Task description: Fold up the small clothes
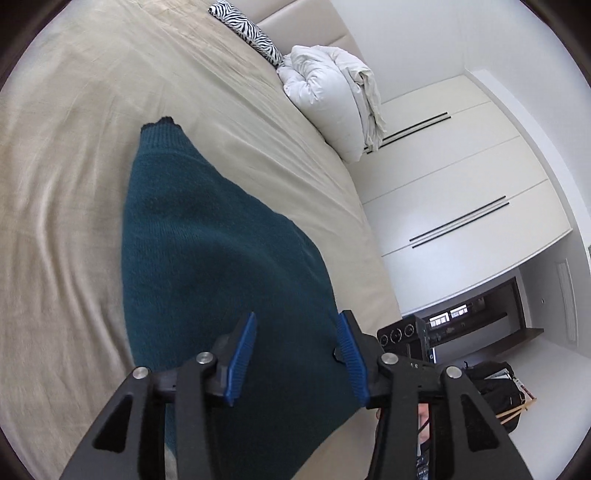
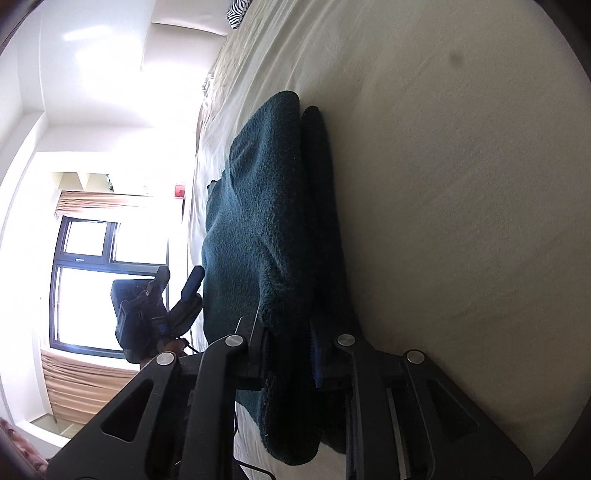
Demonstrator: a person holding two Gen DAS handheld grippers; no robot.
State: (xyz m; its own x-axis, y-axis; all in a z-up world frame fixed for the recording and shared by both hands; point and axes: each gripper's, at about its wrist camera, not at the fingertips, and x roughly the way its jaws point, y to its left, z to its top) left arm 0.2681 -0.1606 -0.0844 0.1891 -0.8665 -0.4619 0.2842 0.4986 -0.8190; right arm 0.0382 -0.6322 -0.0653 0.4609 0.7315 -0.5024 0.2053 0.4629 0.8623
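A dark teal knitted sweater (image 1: 207, 266) lies on the beige bed sheet (image 1: 66, 184), partly folded, its ribbed cuff pointing to the far end. My left gripper (image 1: 295, 328) hovers just above the sweater's near part with its blue pads (image 1: 242, 356) wide apart and nothing between them. In the right wrist view the sweater (image 2: 266, 206) shows as a thick folded layer. My right gripper (image 2: 290, 332) is shut on the sweater's near edge, the fabric bunched between the fingers. The left gripper (image 2: 181, 284) also shows in the right wrist view, at the sweater's left side.
A zebra-print pillow (image 1: 245, 31) and a white bundled duvet (image 1: 332, 96) lie at the head of the bed. The bed's edge (image 1: 373, 236) runs along the right, with white wardrobe doors (image 1: 461, 177) beyond. A window (image 2: 92, 280) is on the other side.
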